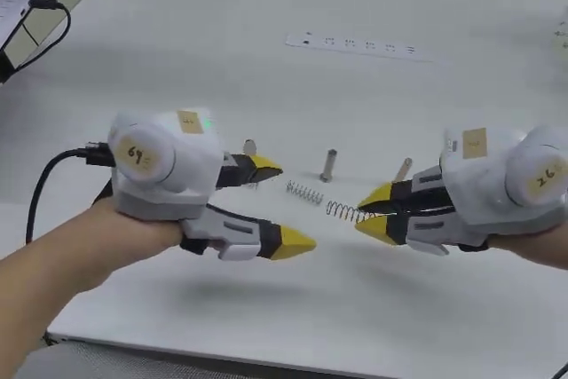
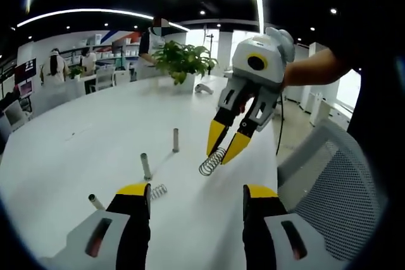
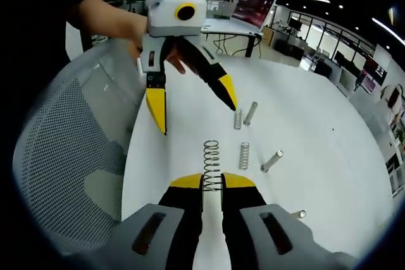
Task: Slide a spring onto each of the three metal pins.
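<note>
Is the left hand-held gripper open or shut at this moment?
Open. The left hand-held gripper has its yellow tips spread wide apart, with bare table between them and nothing held.

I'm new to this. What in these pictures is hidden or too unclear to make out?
- Head view: left pin, its base behind the left gripper.
- Left gripper view: loose spring, partly behind a jaw.
- Right gripper view: held spring, near end inside the right gripper; nearest pin, too small.

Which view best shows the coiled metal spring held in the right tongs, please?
The right gripper view: the coiled metal spring runs full-length from the right tongs. The head and left gripper views show it smaller.
</note>
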A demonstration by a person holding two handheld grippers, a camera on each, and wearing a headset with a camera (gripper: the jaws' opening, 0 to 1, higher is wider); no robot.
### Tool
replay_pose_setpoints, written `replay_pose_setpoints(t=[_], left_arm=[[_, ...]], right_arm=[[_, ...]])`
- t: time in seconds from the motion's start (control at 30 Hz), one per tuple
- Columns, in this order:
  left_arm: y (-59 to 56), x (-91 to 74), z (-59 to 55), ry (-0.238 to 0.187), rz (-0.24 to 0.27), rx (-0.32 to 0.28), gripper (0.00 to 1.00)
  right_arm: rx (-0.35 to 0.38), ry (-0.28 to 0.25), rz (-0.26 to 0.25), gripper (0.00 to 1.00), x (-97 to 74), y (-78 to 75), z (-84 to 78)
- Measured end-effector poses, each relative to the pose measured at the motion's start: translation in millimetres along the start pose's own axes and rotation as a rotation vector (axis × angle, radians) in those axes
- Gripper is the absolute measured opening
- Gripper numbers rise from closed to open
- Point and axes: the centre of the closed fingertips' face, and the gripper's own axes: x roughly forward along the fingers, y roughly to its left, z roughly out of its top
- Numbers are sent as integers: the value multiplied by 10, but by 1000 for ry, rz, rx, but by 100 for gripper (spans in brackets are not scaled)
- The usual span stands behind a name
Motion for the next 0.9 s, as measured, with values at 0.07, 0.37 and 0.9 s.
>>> replay_pose_setpoints(t=[0.07,0.37,0.9], left_arm=[[-37,42,15,-2,-15,7,52],[-120,139,125,-38,-51,10,37],[-225,159,177,-56,-110,41,6]], right_arm=[[-5,-8,0,8,-4,-5,26],[-47,-25,28,8,-19,66,116],[-100,-45,58,8,-63,109,211]])
